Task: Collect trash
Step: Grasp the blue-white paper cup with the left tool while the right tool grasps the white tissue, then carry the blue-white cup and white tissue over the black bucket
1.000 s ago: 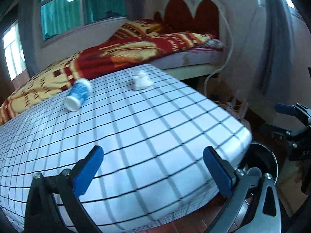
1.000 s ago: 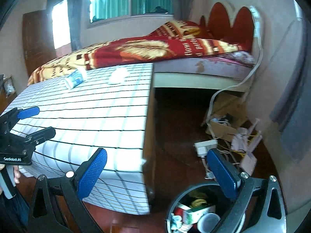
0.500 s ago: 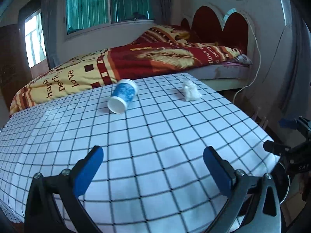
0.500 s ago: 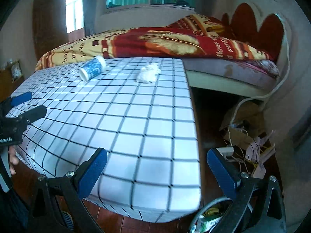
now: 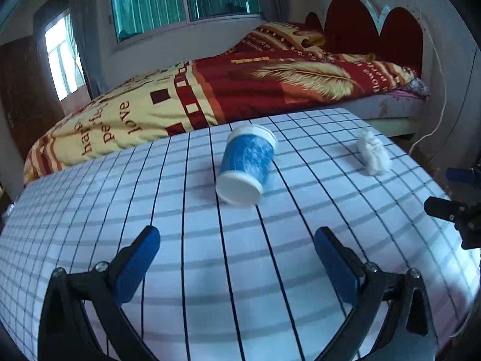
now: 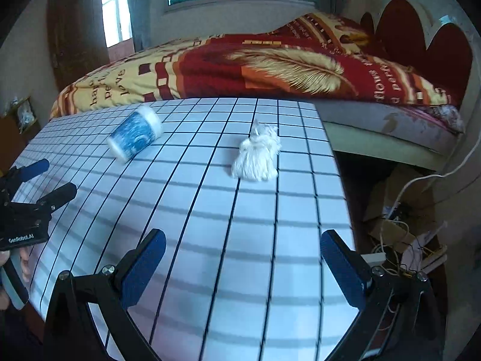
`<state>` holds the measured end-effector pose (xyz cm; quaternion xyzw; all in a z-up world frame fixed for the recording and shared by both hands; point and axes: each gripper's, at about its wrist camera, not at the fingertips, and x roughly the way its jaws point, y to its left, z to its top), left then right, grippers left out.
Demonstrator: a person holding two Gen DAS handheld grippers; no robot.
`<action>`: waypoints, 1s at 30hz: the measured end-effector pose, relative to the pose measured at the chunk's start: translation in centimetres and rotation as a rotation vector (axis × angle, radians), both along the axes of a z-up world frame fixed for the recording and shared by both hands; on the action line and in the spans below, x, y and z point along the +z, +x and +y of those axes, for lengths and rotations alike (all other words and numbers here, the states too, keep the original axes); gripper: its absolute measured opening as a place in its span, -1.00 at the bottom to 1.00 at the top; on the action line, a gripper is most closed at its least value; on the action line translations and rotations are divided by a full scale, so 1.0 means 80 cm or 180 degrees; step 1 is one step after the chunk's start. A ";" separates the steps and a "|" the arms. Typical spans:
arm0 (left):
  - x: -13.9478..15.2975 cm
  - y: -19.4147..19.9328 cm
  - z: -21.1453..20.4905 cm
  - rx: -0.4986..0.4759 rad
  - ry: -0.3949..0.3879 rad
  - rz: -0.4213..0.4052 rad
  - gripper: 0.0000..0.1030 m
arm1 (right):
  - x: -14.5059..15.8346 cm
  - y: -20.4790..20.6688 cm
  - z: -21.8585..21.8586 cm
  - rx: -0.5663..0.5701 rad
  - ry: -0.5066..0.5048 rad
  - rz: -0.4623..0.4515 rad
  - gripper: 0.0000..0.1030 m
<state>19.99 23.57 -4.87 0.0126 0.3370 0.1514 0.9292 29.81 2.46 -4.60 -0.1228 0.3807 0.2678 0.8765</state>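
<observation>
A blue and white paper cup [image 5: 246,165] lies on its side on the table's checked cloth [image 5: 210,255], straight ahead of my open, empty left gripper [image 5: 236,261]. It also shows in the right wrist view [image 6: 133,136]. A crumpled white tissue [image 6: 258,154] lies ahead of my open, empty right gripper [image 6: 243,266]; it also shows in the left wrist view [image 5: 372,155]. Both grippers hover above the cloth, short of the objects. The left gripper appears at the left edge of the right wrist view [image 6: 36,186].
A bed with a red and yellow blanket [image 5: 240,90] stands behind the table. Cardboard, cables and a power strip [image 6: 399,234] litter the floor to the table's right. A headboard [image 6: 421,39] and wall are at the far right.
Both grippers have risen from beside the floor bin and moved in over the table; cup and tissue are now closer. The bin has left both views.
</observation>
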 end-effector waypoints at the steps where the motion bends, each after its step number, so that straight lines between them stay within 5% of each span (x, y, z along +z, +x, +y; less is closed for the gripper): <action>1: -0.001 0.007 0.002 -0.0012 -0.0013 0.0019 0.99 | -0.003 0.010 0.006 -0.0011 -0.0008 0.0020 1.00; 6: -0.013 0.048 0.021 -0.0090 -0.0126 0.0115 0.95 | -0.014 0.065 0.029 -0.0111 -0.0029 0.0073 0.97; 15: -0.031 0.098 0.044 -0.0135 -0.0302 0.0226 0.67 | -0.029 0.121 0.055 -0.0154 -0.0010 0.0226 0.61; 19: -0.034 0.112 0.051 -0.0167 -0.0355 0.0280 0.59 | -0.034 0.131 0.061 -0.0125 0.0034 0.0311 0.27; 22: -0.039 0.121 0.053 -0.0255 -0.0467 0.0365 0.21 | -0.038 0.135 0.065 -0.0097 0.0022 0.0364 0.00; 24: -0.039 0.118 0.055 -0.0309 -0.0591 0.0372 0.14 | -0.038 0.134 0.065 -0.0053 0.0023 0.0369 -0.15; 30: -0.025 0.088 0.037 -0.0375 -0.0578 0.0211 0.13 | -0.020 0.104 0.043 0.0071 0.0095 0.0169 -0.22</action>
